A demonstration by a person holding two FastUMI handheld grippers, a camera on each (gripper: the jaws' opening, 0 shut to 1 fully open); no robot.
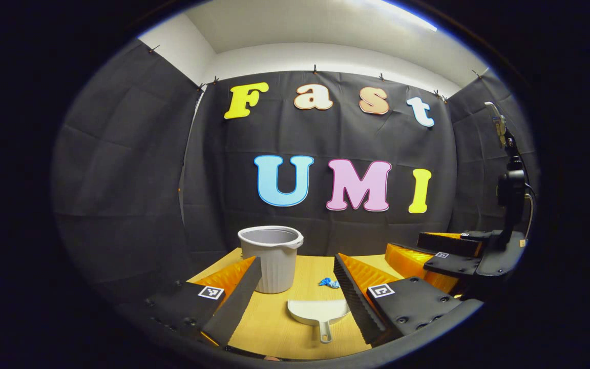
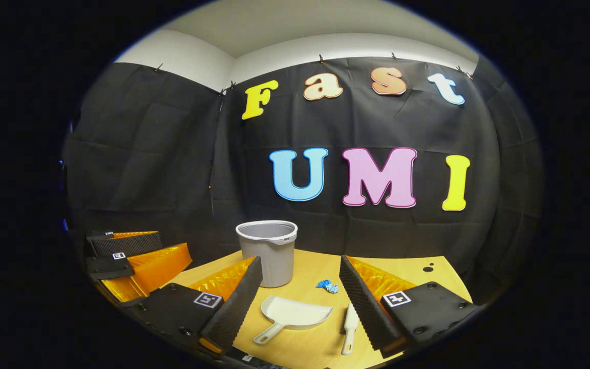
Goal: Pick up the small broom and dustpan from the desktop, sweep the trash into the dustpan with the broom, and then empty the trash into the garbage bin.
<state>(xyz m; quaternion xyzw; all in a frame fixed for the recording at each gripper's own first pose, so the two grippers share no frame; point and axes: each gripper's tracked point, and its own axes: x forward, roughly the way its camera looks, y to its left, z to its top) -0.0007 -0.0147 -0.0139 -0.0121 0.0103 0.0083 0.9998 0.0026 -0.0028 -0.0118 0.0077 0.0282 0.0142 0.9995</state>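
Left tool (image 1: 295, 302): fingers spread wide, holding nothing, above the near edge of the surface (image 1: 274, 328); the dustpan lies between the fingers in the left gripper view.
Right tool (image 2: 300, 302): fingers spread wide, holding nothing, apart from every item; in its own view the dustpan and broom lie between its fingers. In the left gripper view it sits far to the right (image 1: 454, 256), above the surface's right side.
Dustpan (image 1: 318, 310): white, flat on the surface, nearest of the items. In the left gripper view its handle points toward the camera and its open mouth faces away, toward the trash. In the right gripper view (image 2: 292, 315) the handle runs down and left, the mouth up and right.
Broom (image 2: 349, 322): white, lying flat just right of the dustpan, not touching it. Its long axis runs near to far, one end toward the camera, the other toward the trash; I cannot tell which end carries the bristles.
Trash (image 1: 329, 282): small blue crumpled bit on the surface beyond the dustpan, apart from it, right of the bin.
Bin (image 1: 272, 259): pale grey ribbed bucket, upright, open top, standing farthest back on the surface, left of the trash.
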